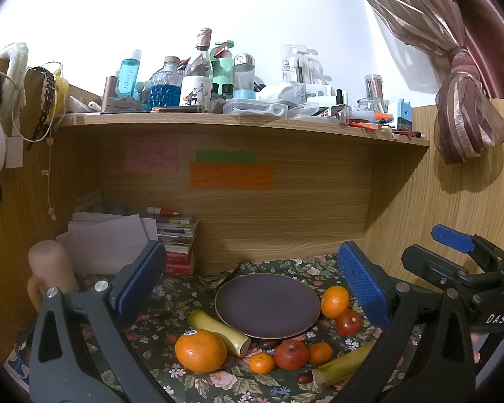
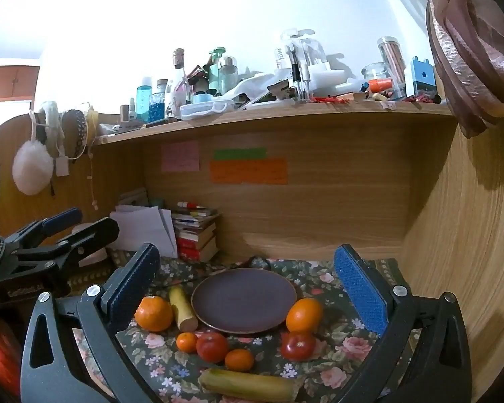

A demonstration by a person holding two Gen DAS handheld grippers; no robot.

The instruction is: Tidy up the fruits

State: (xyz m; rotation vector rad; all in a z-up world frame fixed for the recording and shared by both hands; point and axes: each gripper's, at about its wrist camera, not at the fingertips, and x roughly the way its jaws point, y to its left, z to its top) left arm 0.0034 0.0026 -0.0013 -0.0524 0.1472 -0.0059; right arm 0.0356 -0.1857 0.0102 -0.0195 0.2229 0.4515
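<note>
Fruits lay scattered on the floral-print cloth [image 2: 349,346] round an empty dark purple round ceramic plate [image 2: 243,299], none yet on it; the sorting step looked not yet begun. Nearest the plate: a large glossy orange [image 2: 304,314] touching a smooth red tomato [image 2: 298,345] on the right, a dimpled big orange w/ sticker [image 1: 201,350] beside a cut pale-yellow stalk-like piece [image 1: 220,331] on the left. In front sat two small mandarins [image 2: 239,359], a second red tomato [image 2: 212,346] & another long yellow-green piece [image 2: 248,384]. Left gripper [image 1: 248,280] & right gripper [image 2: 248,278] both hovered above the spread, jaws wide apart, holding nothing. Next move prob. called for lowering one gripper over a round fruit & closing gently; skins looked slick, tomatoes soft. Wood-grain desk shelf [image 1: 238,122] above carried bottles & clutter.
</note>
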